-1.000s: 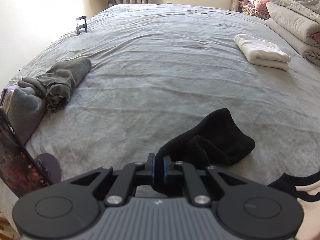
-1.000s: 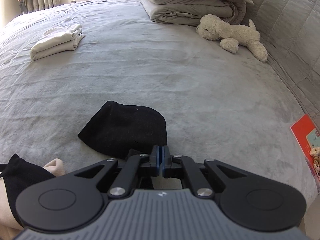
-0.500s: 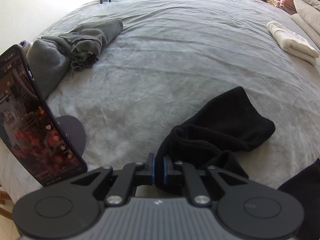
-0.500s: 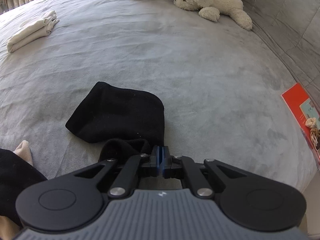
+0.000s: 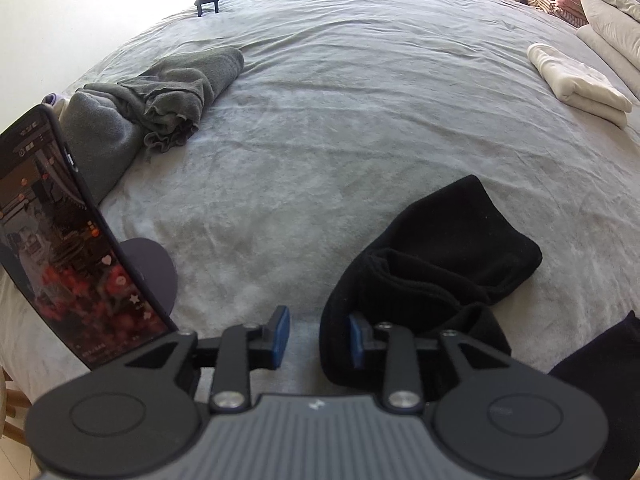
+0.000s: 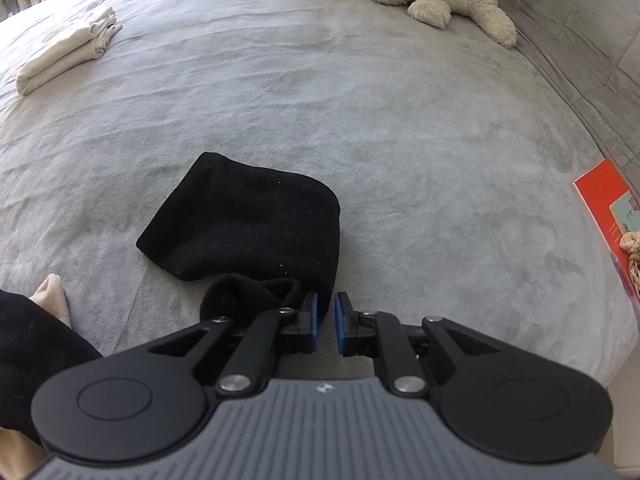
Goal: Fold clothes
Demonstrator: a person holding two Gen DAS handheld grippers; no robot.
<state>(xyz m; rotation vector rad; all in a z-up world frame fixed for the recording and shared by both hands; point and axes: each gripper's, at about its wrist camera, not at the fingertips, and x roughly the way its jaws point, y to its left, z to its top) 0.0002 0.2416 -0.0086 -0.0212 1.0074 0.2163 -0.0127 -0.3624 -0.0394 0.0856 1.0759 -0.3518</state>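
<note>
So the black garment (image 5: pixel 448 264) was lying bunched up at the near edge of the grey bed (image 5: pixel 360 120), right in front of both grippers. The left gripper (image 5: pixel 318 336) was spread wide with nothing clamped, its right pad just touching the fabric, and the right gripper (image 6: pixel 325 318) was cracked open a little, empty, beside the garment's edge. A folded cream garment (image 6: pixel 68 54) sat toward the far side and a crumpled grey one (image 5: pixel 176 92) near the left edge.

Sock (image 5: pixel 448 256) lower right on bed (image 5: pixel 340 120); phone (image 5: pixel 60 248) lower left; crumpled garment (image 5: pixel 180 84) upper left; folded cloth (image 5: pixel 576 80) upper right.
</note>
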